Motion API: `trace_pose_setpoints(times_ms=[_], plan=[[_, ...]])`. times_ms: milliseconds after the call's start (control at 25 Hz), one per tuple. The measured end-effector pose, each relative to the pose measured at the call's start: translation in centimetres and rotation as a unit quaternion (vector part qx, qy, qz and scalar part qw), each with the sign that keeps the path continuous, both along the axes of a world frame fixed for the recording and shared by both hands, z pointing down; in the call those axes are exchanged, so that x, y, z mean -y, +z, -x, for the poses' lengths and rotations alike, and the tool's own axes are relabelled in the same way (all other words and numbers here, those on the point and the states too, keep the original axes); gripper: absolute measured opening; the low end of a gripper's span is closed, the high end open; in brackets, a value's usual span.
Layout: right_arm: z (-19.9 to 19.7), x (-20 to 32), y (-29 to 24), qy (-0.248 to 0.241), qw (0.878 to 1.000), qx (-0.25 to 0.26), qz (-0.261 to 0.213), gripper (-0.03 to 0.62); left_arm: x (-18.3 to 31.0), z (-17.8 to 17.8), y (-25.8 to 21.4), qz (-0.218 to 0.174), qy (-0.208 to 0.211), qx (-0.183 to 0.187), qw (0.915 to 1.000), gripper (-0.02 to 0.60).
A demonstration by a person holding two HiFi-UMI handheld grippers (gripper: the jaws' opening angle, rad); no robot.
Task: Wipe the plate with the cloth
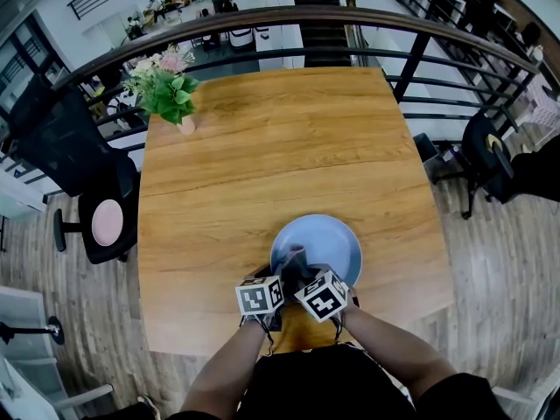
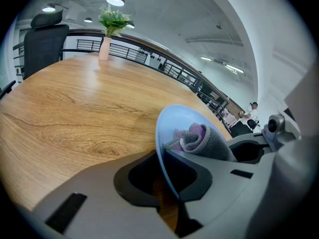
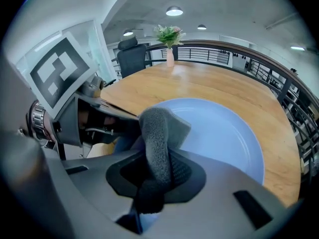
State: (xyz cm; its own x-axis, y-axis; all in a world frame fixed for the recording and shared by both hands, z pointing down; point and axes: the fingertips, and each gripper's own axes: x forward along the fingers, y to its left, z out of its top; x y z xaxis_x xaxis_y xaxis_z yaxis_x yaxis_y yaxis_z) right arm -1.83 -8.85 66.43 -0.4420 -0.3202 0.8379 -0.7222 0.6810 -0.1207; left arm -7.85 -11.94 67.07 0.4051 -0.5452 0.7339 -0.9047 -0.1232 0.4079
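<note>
A light blue plate (image 1: 325, 245) lies near the front edge of the wooden table (image 1: 280, 147). My left gripper (image 1: 273, 296) is shut on the plate's near left rim (image 2: 164, 148), the rim passing edge-on between its jaws. My right gripper (image 1: 302, 283) is shut on a folded grey cloth (image 3: 157, 151), which sticks up between its jaws over the plate's (image 3: 224, 138) near left part. In the left gripper view the cloth (image 2: 202, 139) shows grey and purple folds resting on the plate. The two grippers stand close side by side.
A pink vase of flowers (image 1: 171, 90) stands at the table's far left corner. A black chair with a pink seat (image 1: 101, 208) is left of the table, another chair (image 1: 486, 160) at its right. A railing (image 1: 350, 38) runs behind the table.
</note>
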Motion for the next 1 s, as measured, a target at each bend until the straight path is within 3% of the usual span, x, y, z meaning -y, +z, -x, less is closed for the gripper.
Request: trace_pose_setpoints(times_ms=[520,1000], plan=[[-4.7,2.6,0.9,0.032,0.998,-0.048,-0.008,0.075,0.1,0.3,0.1,0.001,0.0,0.003,1.0,0.061],[-10.9,6.4,0.9,0.044,0.985,-0.159,-0.05,0.074,0.1,0.2,0.1,-0.001,0.0,0.003,1.0,0.061]])
